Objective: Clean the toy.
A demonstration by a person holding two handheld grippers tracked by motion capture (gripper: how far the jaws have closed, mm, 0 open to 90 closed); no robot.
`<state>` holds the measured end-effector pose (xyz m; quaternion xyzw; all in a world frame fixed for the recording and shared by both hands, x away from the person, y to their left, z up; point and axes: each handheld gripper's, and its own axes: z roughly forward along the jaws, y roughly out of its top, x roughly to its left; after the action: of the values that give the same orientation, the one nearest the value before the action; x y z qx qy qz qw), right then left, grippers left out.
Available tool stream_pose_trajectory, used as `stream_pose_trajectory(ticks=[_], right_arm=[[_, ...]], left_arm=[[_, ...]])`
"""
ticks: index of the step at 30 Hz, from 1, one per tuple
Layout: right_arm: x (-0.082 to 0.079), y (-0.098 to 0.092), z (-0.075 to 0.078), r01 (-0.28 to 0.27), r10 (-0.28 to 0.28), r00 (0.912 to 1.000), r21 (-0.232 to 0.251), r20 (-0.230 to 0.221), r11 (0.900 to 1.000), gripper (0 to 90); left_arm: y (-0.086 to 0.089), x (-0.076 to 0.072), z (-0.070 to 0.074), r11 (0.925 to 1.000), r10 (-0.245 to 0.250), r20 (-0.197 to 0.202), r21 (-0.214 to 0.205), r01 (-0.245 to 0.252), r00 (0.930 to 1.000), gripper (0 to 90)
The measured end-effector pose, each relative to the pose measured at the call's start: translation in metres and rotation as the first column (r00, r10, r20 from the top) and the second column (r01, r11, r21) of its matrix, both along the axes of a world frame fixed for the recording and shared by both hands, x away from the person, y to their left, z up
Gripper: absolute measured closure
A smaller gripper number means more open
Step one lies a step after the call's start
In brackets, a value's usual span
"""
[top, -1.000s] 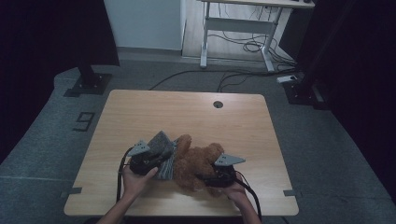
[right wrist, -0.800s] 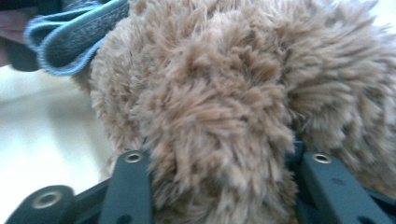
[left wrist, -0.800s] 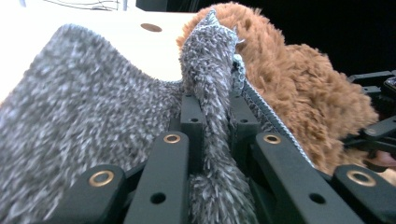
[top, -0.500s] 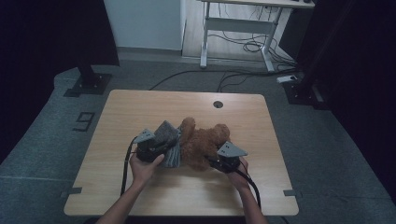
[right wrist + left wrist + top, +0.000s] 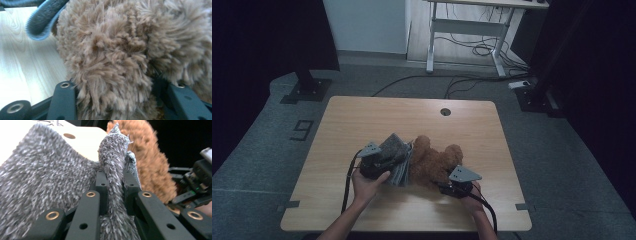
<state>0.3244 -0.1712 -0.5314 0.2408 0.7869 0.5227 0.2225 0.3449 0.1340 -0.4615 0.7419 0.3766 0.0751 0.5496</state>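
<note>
Right, on the high view I have both hands low at the near half of the wooden table (image 5: 362,120), with the brown plush bear (image 5: 434,162) lying between them and a grey fuzzy cloth (image 5: 396,157) bunched against its left side. My left gripper (image 5: 384,160) sits at the cloth, and in the left gripper view its jaws are clamped nearly together on a raised fold of that grey cloth (image 5: 112,170), the pile squeezed up between the two black fingers (image 5: 101,185); the rest of the fabric spreads off to the left of that view over the tabletop, and the bear (image 5: 147,157) stands just behind the pinched fold. My right gripper (image 5: 451,187) is at the near right side of the bear, under its grey three-cornered plate. In the right gripper view its jaws stand partly apart with a thick lump of the bear's brown fur (image 5: 112,65) between them, pile pressing against the left finger (image 5: 63,100); they have just been opening a little wider with the fur between them, and I cannot tell which part of the bear this is. A blue-edged hem of the cloth (image 5: 40,22) curls at the upper left of that view, touching the bear, with bare table beneath it.
</note>
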Motion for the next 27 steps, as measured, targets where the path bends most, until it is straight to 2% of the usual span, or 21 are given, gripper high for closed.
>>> stream_pose_trajectory(ticks=[5,10,13,16,18,20,22,24,27], right_arm=[[-0.003,-0.007,-0.002,0.004,-0.003,0.9995,0.021,-0.033,0.9998,43.8],[-0.004,-0.007,-0.003,0.001,-0.001,0.9999,0.006,-0.012,1.0000,43.2],[-0.005,-0.004,-0.004,-0.001,0.001,1.0000,-0.013,0.005,0.9999,43.4],[-0.006,-0.003,-0.004,-0.001,0.002,0.9999,-0.027,0.015,0.9996,43.5],[-0.006,-0.002,-0.004,0.002,-0.001,0.9998,-0.024,0.018,0.9997,43.7],[-0.006,-0.003,-0.004,0.003,-0.003,0.9998,-0.032,0.020,0.9995,44.0],[-0.007,-0.003,-0.005,0.004,-0.003,0.9997,-0.042,0.023,0.9991,44.4],[-0.008,-0.001,-0.007,0.003,-0.001,0.9997,-0.065,0.025,0.9979,44.6],[-0.008,0.002,-0.007,0.002,0.000,0.9994,-0.071,0.033,0.9975,45.0]], left_arm=[[-0.029,0.002,0.025,0.9987,-0.050,0.029,0.005,0.050,0.9983,78.7],[-0.067,0.009,0.050,0.9948,-0.100,0.062,0.024,0.099,0.9931,78.1],[-0.094,0.015,0.058,0.9893,-0.141,0.050,0.045,0.139,0.9887,77.8],[-0.124,0.020,0.057,0.9781,-0.185,0.017,0.101,0.182,0.9826,77.4],[-0.142,0.025,0.049,0.9698,-0.192,-0.017,0.150,0.192,0.9813,77.4],[-0.152,0.032,0.038,0.9616,-0.184,-0.061,0.196,0.192,0.9811,77.5],[-0.152,0.035,0.027,0.9572,-0.176,-0.087,0.217,0.191,0.9805,77.9],[-0.146,0.036,0.023,0.9601,-0.166,-0.092,0.212,0.183,0.9817,78.1],[-0.132,0.035,0.024,0.9628,-0.142,-0.081,0.220,0.157,0.9865,78.3]])
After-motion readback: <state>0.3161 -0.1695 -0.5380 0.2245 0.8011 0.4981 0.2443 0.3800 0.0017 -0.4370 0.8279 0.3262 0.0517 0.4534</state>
